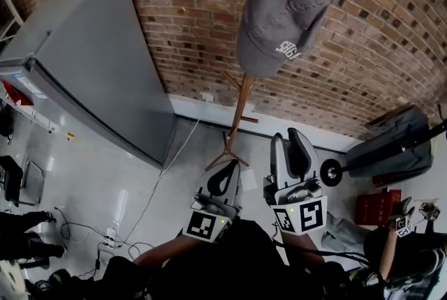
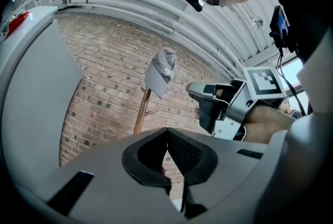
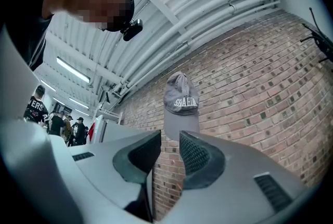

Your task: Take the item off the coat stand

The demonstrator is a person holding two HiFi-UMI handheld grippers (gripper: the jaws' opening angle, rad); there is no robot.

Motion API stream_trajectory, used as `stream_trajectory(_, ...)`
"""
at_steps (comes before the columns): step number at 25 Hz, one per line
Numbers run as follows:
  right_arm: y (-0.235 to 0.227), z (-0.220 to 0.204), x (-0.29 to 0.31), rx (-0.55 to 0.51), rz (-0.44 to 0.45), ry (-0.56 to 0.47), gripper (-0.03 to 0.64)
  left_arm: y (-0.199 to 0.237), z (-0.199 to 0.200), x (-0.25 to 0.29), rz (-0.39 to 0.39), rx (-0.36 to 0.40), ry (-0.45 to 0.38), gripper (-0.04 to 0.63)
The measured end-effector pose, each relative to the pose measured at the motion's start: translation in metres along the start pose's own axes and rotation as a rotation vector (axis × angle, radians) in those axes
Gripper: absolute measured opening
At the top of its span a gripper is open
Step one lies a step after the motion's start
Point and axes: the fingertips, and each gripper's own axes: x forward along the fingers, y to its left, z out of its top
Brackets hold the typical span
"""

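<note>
- Item: grey cap (image 1: 283, 9), pale lettering on front. Hangs on top of wooden coat stand (image 1: 241, 110), brim pointing down.
- Stand: upright on floor, in front of brick wall (image 1: 174, 26).
- Grey cabinet (image 1: 91, 61): left of stand, well apart from it.
- Left gripper (image 1: 225, 178): fingers closed together at tips, nothing between them.
- Right gripper (image 1: 293, 145): fingers moderately apart, empty. Cap shows beyond gap, untouched.
- Position: grippers side by side below cap, clear of it. Right one sits nearer cap in head view.
</note>
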Motion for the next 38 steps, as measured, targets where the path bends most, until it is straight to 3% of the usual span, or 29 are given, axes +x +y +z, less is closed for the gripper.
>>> stream_trajectory(15,-0.02,0.019,0.034,-0.046,0.012,-0.039,0.109,0.01,0.003,0.006,0.027,0.022,-0.02,0.017)
stream_trajectory(38,-0.037,0.024,0.071,-0.01,0.05,-0.07,0.129,0.02,0.005,0.026,0.043,0.037,-0.038,0.017)
